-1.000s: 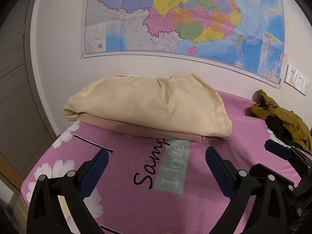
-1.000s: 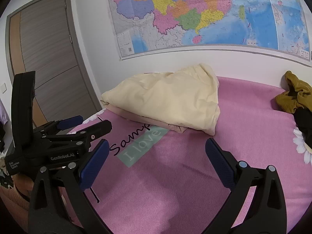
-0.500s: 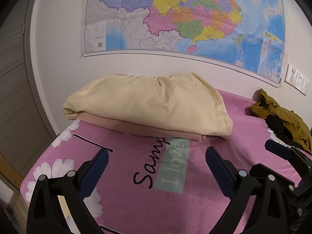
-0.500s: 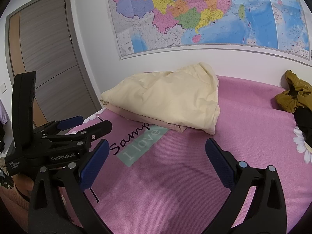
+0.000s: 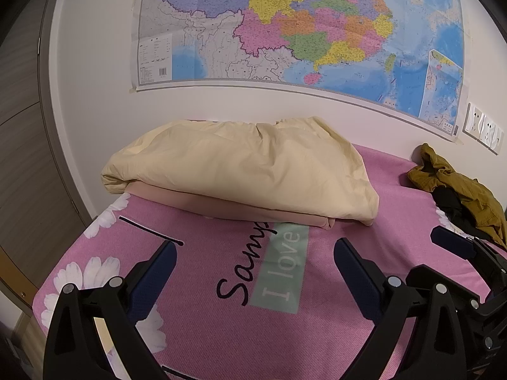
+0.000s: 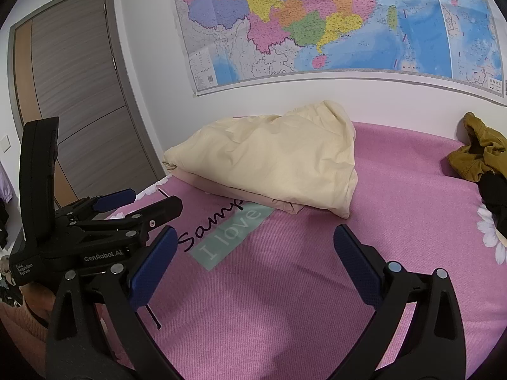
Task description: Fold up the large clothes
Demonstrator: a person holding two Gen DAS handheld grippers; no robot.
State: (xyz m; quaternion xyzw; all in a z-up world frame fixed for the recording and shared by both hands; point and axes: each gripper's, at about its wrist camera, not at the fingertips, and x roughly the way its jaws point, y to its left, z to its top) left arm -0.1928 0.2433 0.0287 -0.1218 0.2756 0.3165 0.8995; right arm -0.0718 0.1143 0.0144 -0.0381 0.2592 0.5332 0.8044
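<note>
Left gripper [image 5: 255, 251] is held above the near part of the bed [image 5: 317, 332], jaws spread wide, nothing between the blue pads [image 5: 155, 280]. Right gripper [image 6: 255, 247] is held likewise — jaws released and empty, over the pink bedcover [image 6: 317, 285]. In the right wrist view the left gripper shows at the left side, its body marked "GenRobot.AI"; in the left wrist view part of the right gripper shows at the lower right edge.

The task's thing — a cream-yellow cloth [image 5: 240, 171], folded into a thick bundle — is seen at the far left corner of the bed, close against the wall. It lies on top of a flatter, pinkish-beige folded layer [image 5: 247, 212], whose edge sticks out along the near side. Both are well apart from the grippers.

The bedcover is printed with white daisies [image 5: 95, 272] at the left edge and a green patch [image 5: 282, 269] reading "I love", beside black script partly covered by the bundle.

At the far right edge of the bed a crumpled mustard-brown garment [image 5: 456, 190] is noted, with something black [image 5: 450, 209] just beside it; what it is cannot be told.

A large coloured map [image 5: 301, 31] is fixed on the wall above the bed. A grey door [image 6: 79, 95] is seen at the left.
</note>
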